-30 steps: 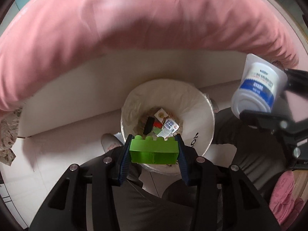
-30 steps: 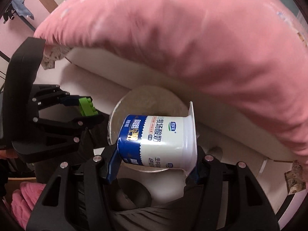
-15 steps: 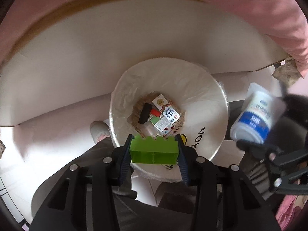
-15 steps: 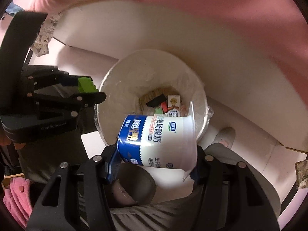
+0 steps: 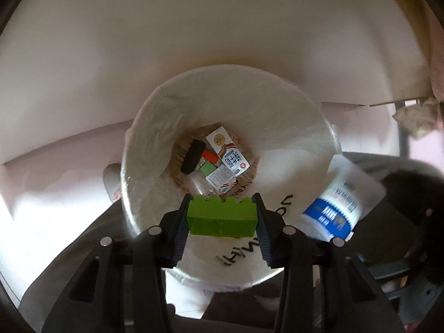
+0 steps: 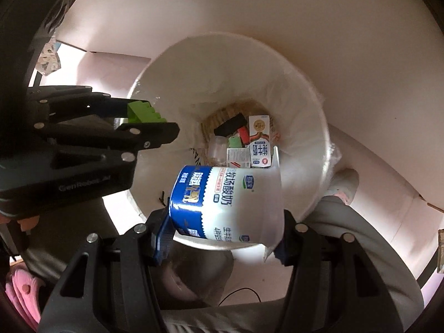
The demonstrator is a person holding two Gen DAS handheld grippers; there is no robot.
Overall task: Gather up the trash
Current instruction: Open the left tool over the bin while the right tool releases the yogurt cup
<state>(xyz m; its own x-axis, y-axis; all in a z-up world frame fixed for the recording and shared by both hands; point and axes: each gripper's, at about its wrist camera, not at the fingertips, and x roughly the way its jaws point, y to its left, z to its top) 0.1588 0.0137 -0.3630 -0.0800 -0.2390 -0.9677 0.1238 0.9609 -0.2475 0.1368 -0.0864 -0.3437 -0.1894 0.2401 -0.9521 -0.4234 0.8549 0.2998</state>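
- Left gripper (image 5: pixel 222 217): its fingers (image 5: pixel 180 230) are closed on a green brick (image 5: pixel 221 219), one pad against each end. The brick lies crosswise between the tips, studs toward 12 o'clock.
- In the left wrist view the brick hangs over the 6 o'clock part of the bin (image 5: pixel 291 127), inside the rim.
- In the right wrist view the left gripper (image 6: pixel 147 120) enters from 9 o'clock, and the brick (image 6: pixel 140 112) sits over the bin (image 6: pixel 299 105) rim at 9 o'clock.
- Right gripper (image 6: pixel 224 236): its fingers (image 6: pixel 162 238) are closed on a yogurt cup (image 6: pixel 227 202) lying on its side, base toward 9 o'clock, mouth toward 3 o'clock. One pad presses the base, the other the flared mouth rim.
- The cup hangs over the bin's 6 o'clock rim in the right wrist view. In the left wrist view the cup (image 5: pixel 335 205) is blurred, at the bin's 4 o'clock edge.
- Cup label: white with a blue band and Chinese characters; "酸奶" is legible, the rest only in part.
- Bin: white, with a clear liner. Black handwriting on the inner wall (image 5: pixel 266 230) reads upside down and is partly hidden by the brick.
- Bin floor: a milk carton (image 6: pixel 259 141) marked "纯牛奶", a second small printed carton (image 6: pixel 238 156), a black block (image 6: pixel 229 125), and red and green pieces.
- The left gripper body bears pale lettering (image 6: pixel 83 184), too blurred to read with certainty.
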